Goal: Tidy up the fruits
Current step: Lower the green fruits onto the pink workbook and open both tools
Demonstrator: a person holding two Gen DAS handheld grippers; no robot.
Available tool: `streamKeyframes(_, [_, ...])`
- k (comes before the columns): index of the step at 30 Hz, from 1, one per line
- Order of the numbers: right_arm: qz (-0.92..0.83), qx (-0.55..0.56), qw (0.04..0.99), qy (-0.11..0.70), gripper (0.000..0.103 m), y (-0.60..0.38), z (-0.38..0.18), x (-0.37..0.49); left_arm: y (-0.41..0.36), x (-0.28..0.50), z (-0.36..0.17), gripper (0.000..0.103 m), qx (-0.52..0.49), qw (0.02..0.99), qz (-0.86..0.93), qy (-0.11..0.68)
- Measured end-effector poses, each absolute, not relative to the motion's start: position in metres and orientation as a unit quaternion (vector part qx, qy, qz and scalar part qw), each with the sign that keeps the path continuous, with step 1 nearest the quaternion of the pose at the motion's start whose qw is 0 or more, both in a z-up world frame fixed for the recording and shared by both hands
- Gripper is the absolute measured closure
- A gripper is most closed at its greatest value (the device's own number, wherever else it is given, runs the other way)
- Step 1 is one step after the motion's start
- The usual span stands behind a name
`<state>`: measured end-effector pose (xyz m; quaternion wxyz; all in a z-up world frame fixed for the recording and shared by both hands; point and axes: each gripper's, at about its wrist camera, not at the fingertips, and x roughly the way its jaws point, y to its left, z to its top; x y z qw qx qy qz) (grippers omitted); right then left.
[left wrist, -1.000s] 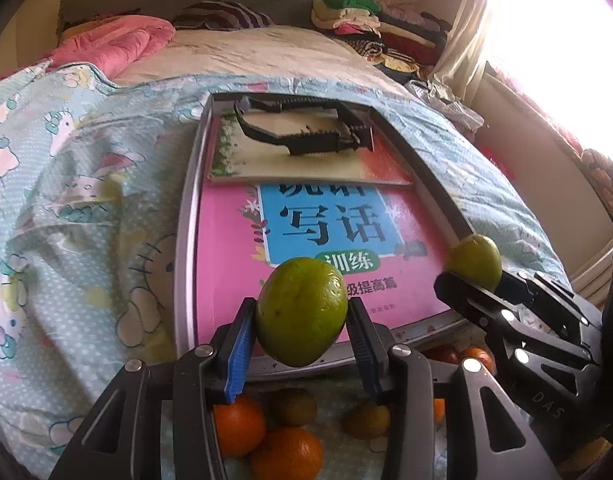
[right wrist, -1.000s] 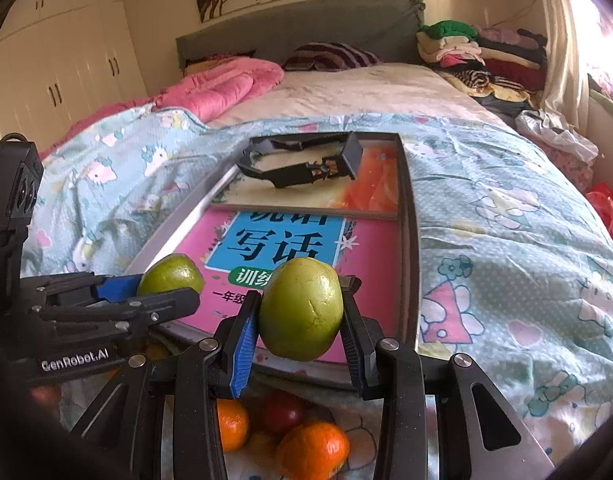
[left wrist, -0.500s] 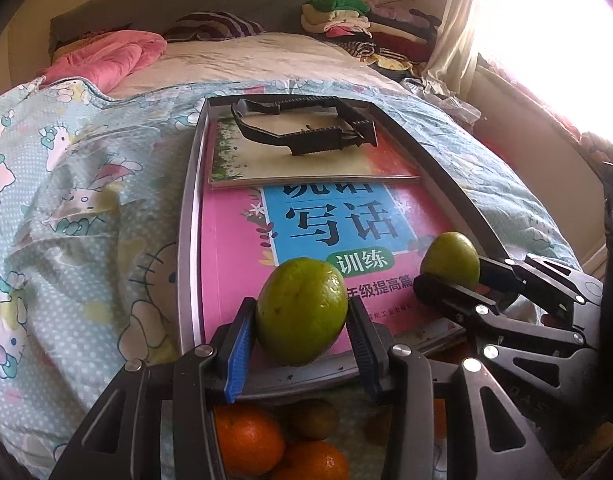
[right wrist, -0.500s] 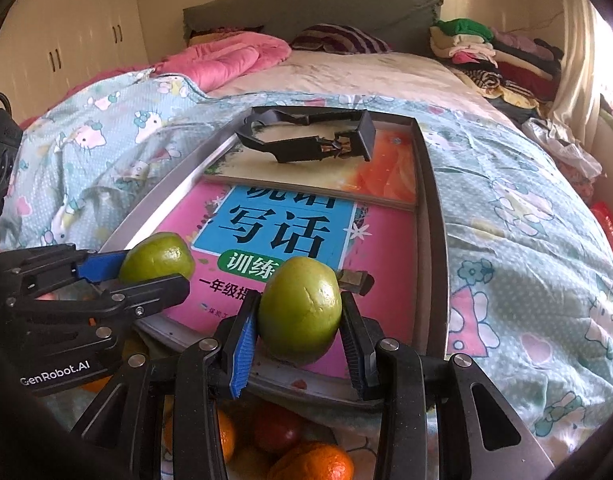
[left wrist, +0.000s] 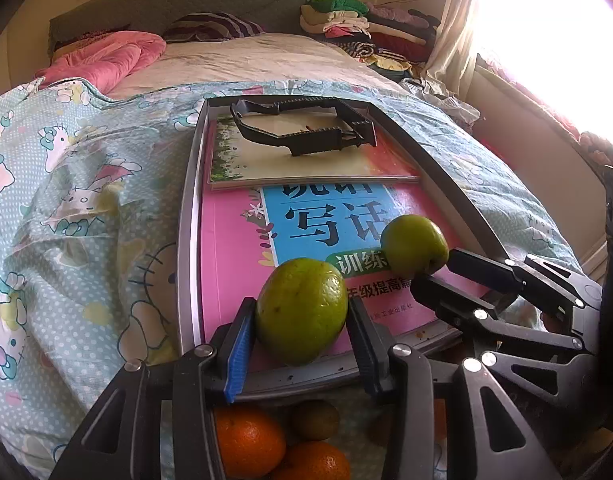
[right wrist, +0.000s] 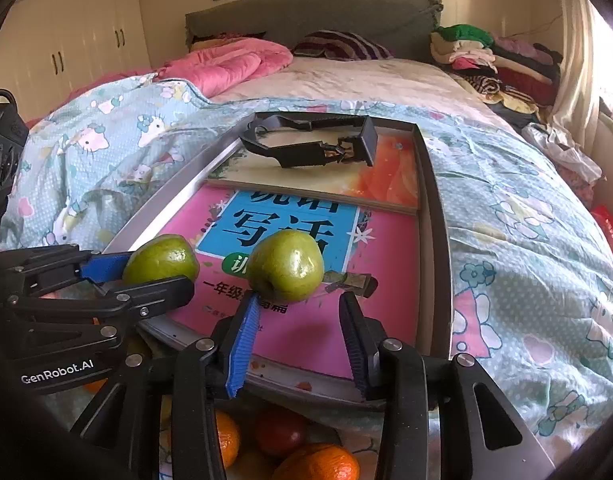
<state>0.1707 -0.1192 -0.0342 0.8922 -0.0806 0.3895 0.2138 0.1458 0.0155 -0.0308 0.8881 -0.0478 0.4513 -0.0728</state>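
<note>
The left tongs (left wrist: pixel 302 316) were clamped on a green fruit (left wrist: pixel 301 311) above the near edge of the metal tray (left wrist: pixel 188 240), both pads pressed against its sides; the right tongs (right wrist: pixel 294 316) had just been opening, and their green fruit (right wrist: pixel 285 266) sat out past the tips on the pink workbook (right wrist: pixel 386 248) lying in the tray, the blue pad (right wrist: pixel 242 344) near its underside and the other pad clear of it, so it read as released rather than held. Below the tray edge, oranges (left wrist: pixel 248 444) and a red fruit (right wrist: pixel 280 432) lay loose on the patterned bedspread (left wrist: pixel 66 200). The step in hand looked like setting both green fruits down side by side on the tray; to do it well, the right tongs should draw straight back without nudging the round fruit, which could roll on the slick cover; the left should lower its fruit until it touches the workbook beside the first, then part gently. A black clamp-like tool (right wrist: pixel 310 146) rested at the tray's far end, well clear.
</note>
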Motion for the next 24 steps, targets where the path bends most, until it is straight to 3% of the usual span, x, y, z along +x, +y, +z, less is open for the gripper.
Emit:
streamKeyframes(4, [0.213, -0.074, 0.897, 0.380, 0.054, -0.120, -0.029, 0.165, 0.016, 0.146, -0.031, 0.057, -0.049, 0.887, -0.075, 0.453])
streamKeyframes(24, [0.185, -0.025, 0.916, 0.354, 0.036, -0.143, 0.002, 0.132, 0.028, 0.127, 0.011, 0.024, -0.057, 0.907, -0.061, 0.413])
